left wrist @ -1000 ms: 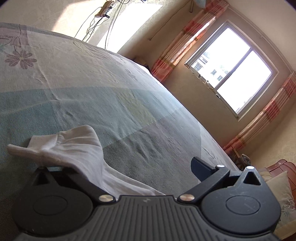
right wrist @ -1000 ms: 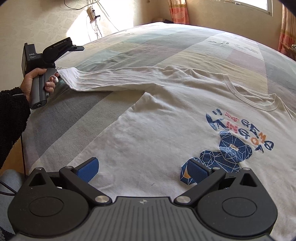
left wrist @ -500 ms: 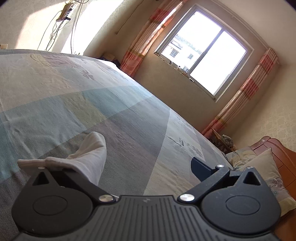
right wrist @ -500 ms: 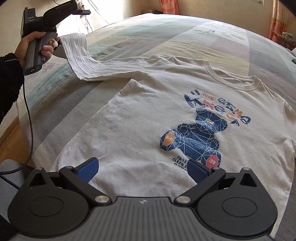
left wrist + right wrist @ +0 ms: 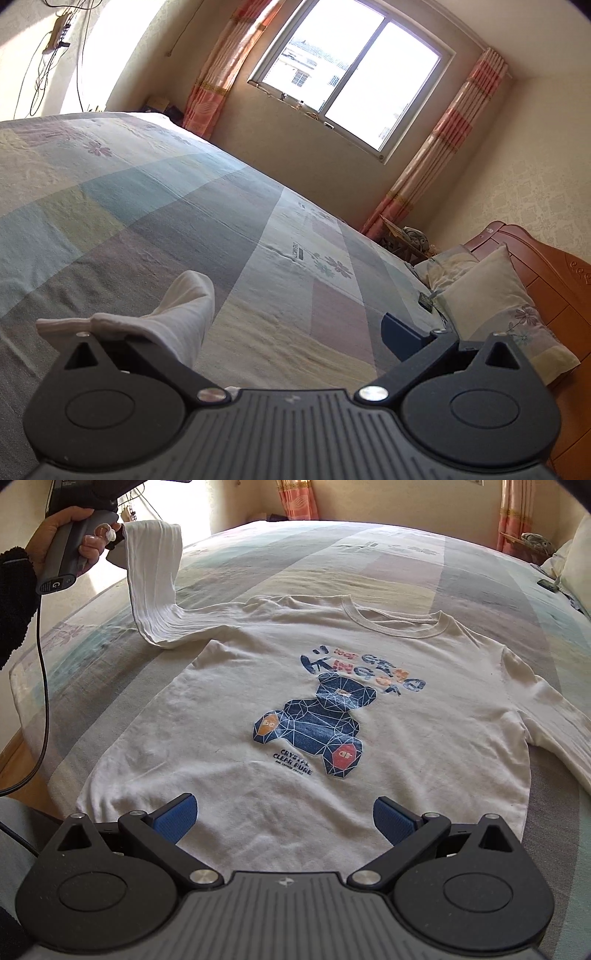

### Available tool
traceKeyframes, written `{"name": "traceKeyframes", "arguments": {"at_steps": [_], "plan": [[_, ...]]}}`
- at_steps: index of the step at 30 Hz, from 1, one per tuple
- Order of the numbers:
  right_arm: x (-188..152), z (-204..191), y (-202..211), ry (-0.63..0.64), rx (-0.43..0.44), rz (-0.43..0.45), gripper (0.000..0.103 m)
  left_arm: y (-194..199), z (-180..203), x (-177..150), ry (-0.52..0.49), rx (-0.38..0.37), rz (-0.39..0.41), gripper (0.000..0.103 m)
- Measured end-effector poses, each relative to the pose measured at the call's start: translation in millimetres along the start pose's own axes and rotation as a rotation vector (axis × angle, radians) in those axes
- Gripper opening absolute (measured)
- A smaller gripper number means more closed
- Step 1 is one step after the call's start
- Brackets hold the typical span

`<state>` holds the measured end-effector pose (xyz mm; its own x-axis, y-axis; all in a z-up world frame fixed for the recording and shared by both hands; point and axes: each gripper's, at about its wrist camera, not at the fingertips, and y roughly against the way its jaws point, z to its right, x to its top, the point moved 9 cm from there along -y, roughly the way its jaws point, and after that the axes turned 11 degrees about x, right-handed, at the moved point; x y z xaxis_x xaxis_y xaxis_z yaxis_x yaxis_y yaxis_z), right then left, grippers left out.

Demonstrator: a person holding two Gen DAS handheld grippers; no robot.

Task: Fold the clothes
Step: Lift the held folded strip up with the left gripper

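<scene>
Right gripper [image 5: 284,818] hovering with jaws apart over the hem of the white shirt [image 5: 306,716] lying face-up on the bed [image 5: 424,565], left gripper [image 5: 258,325] holding up the sleeve [image 5: 153,579] near the bed's left edge — whether its jaws are clamped on the cloth, cannot tell.

I see a bed [image 5: 155,206] under a patchwork cover of pale blue, grey, cream and mauve blocks with flower prints. In the left wrist view, a two-pane window [image 5: 354,77] sits at 12 o'clock, very bright, flanked by pink-and-cream striped curtains [image 5: 439,147]. Walls are cream, patterned. At 3 o'clock I note an orange-brown wooden headboard [image 5: 554,280] with pillows [image 5: 495,295] against it. At 10 o'clock, cables [image 5: 40,81] hang on a sunlit wall.
</scene>
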<state>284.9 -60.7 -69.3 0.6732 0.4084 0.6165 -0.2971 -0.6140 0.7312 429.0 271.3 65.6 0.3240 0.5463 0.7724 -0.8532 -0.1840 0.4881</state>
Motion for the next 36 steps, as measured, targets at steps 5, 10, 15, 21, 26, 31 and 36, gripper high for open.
{"name": "traceKeyframes", "arguments": {"at_steps": [5, 10, 15, 21, 26, 31, 36], "plan": [[-10, 9, 11, -0.005, -0.011, -0.004, 0.103, -1, 41, -11, -0.045, -0.038, -0.028, 0.102], [-18, 15, 22, -0.003, -0.023, -0.015, 0.103, -3, 72, -25, -0.09, -0.063, -0.059, 0.102], [-26, 19, 23, -0.011, -0.032, -0.04, 0.103, -8, 105, -43, -0.141, -0.083, -0.102, 0.102], [-34, 21, 28, -0.009, -0.035, -0.041, 0.103, -17, 145, -59, -0.174, -0.134, -0.15, 0.102], [-38, 24, 35, -0.029, -0.049, -0.027, 0.103, -24, 174, -72, -0.195, -0.171, -0.191, 0.102], [-41, 27, 39, -0.054, -0.051, -0.015, 0.103, -32, 197, -91, -0.241, -0.184, -0.213, 0.102], [-44, 31, 42, -0.065, -0.065, -0.014, 0.103, -42, 211, -111, -0.262, -0.189, -0.237, 0.102]]}}
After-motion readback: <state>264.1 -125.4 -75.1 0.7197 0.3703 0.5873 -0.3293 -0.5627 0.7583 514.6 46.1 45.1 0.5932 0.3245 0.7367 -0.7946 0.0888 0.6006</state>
